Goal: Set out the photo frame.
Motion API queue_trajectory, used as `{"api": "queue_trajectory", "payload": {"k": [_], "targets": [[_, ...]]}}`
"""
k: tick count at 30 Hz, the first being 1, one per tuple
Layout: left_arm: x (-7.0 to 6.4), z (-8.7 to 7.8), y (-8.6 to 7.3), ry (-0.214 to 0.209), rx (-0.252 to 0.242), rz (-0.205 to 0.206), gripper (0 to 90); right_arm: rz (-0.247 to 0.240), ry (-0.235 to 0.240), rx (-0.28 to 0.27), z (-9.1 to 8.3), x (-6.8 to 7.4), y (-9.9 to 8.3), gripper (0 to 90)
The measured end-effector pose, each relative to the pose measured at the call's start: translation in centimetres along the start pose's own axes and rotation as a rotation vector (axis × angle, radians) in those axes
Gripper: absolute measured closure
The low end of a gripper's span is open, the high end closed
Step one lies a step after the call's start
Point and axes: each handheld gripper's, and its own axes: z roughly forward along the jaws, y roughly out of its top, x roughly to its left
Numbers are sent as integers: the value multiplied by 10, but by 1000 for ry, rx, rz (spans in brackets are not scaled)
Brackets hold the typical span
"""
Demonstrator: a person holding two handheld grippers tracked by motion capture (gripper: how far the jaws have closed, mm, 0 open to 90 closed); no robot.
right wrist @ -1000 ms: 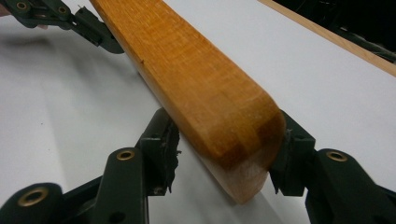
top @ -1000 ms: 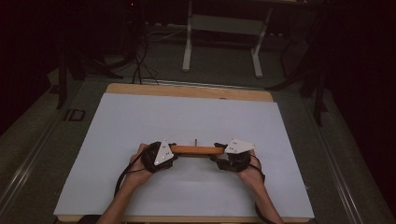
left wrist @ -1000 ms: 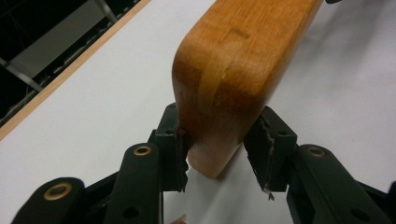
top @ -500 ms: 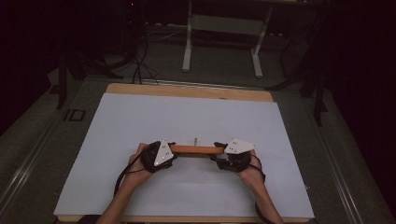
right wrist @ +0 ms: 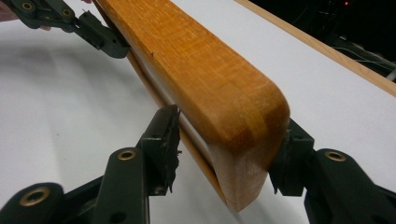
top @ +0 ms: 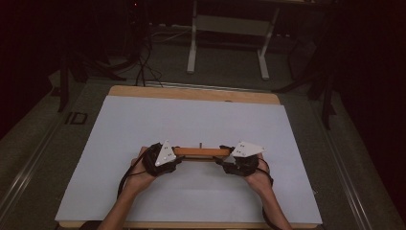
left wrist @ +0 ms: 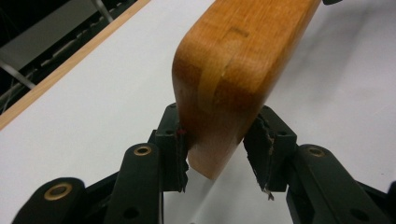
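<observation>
An orange-brown wooden bar [top: 201,152] with rounded ends hangs level just above the white table top [top: 191,120], near its front middle. My left gripper [top: 178,155] is shut on the bar's left end, and its pads [left wrist: 176,144] press both sides of the wooden bar [left wrist: 233,70]. My right gripper [top: 221,160] is shut on the other end; the wooden bar [right wrist: 201,79] sits between its jaws, the far jaw partly hidden behind the wood. At the bar's far end the left gripper [right wrist: 100,35] shows. A small pin [top: 200,143] stands just behind the bar's middle.
The white sheet covers a wooden table whose edge [top: 191,93] shows at the back. Beyond it the floor is dark, with white stand legs [top: 192,48] and cables [top: 143,62]. Both forearms come in from the bottom edge.
</observation>
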Motion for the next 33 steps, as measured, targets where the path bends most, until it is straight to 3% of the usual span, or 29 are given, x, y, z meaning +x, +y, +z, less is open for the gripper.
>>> {"api": "queue_trajectory", "payload": {"k": [13,33], "targets": [[4,-2,1,-47,12,-52,606,20,22,-6,-3,-1,3,502],[12,-3,0,-163,56,-172,614,81,69,-8,-4,-4,3,507]]}}
